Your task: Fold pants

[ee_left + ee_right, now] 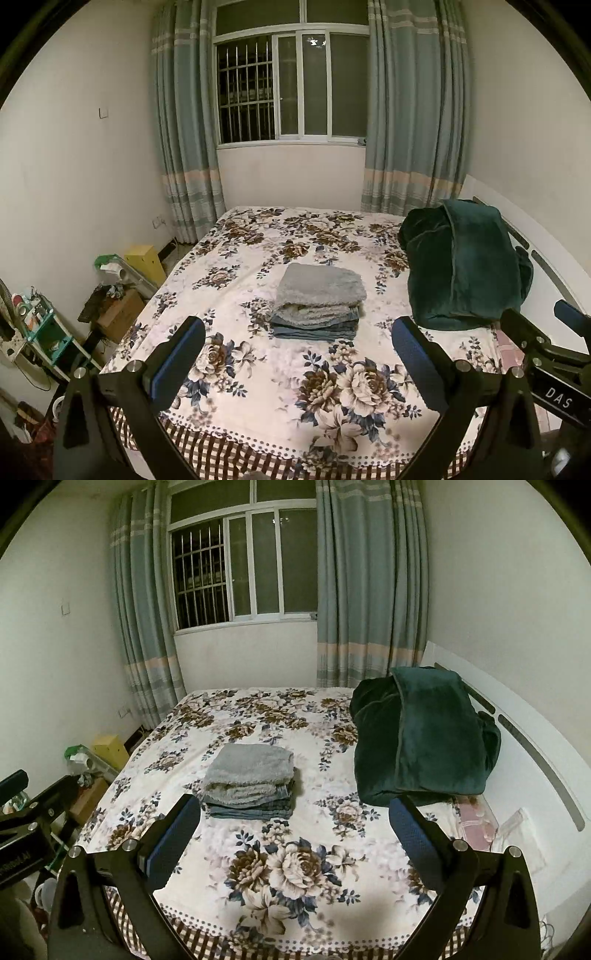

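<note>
Two black fingers with blue pads frame each view, and both grippers hang spread wide with nothing between their jaws: the left gripper (299,354) and the right gripper (293,832) each hover over the near edge of the bed (258,406), above the floral bedspread. Straight ahead of both, well beyond the fingertips, sits one folded stack of pants (317,301); it looks like a fuzzy grey pair on top and a denim pair beneath, though the exact number of layers is hard to tell. From the left gripper the stack lies dead centre between the fingers; from the right gripper it sits nearer the left finger (173,834). One dark green blanket (465,262) is heaped ahead and to the right of both grippers, against the white headboard (535,738). Beyond the bed there is one barred window (288,85) with two striped curtains, one on each side. Only the left wrist view shows the right gripper's body, at its right edge, and a teal rack of clutter (48,332) down to the left. Only the right wrist view shows the left gripper's body at its left edge, plus a clear plastic bag (517,827) and something pink by the headboard. One yellow box (146,262) on the floor shows in both.
</note>
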Demonstrator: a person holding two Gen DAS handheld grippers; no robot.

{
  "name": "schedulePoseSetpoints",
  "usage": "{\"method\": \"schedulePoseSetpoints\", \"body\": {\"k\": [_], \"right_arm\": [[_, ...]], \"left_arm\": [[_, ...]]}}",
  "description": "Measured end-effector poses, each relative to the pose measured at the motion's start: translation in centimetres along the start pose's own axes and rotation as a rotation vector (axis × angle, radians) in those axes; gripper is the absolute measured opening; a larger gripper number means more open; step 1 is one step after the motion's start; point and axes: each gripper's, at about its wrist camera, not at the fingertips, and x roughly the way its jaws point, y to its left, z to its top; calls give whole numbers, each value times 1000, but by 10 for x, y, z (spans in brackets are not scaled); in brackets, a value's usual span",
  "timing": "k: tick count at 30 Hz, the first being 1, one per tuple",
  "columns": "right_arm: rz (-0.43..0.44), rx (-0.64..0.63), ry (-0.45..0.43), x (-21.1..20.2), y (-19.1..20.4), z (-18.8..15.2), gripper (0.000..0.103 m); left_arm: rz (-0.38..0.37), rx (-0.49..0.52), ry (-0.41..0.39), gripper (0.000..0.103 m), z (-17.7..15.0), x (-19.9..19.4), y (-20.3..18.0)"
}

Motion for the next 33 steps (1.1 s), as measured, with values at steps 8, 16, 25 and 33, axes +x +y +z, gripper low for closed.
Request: {"method": "schedulePoseSetpoints", "body": {"k": [8,16,25,33], "right_arm": [[12,-3,-4,-11,4,-3,103],[32,-8,-1,-12,6,-1,103],[38,-9,-9,-14,8,0,103],[44,-9,-5,-15,6,0,103]], "left_arm": [[1,-1,0,103,-1,-3,1],[3,-1,-7,103,0,-11,6],[9,-8,-18,103,7,-18,11],[8,-9,-24,103,11,-19,11]]}}
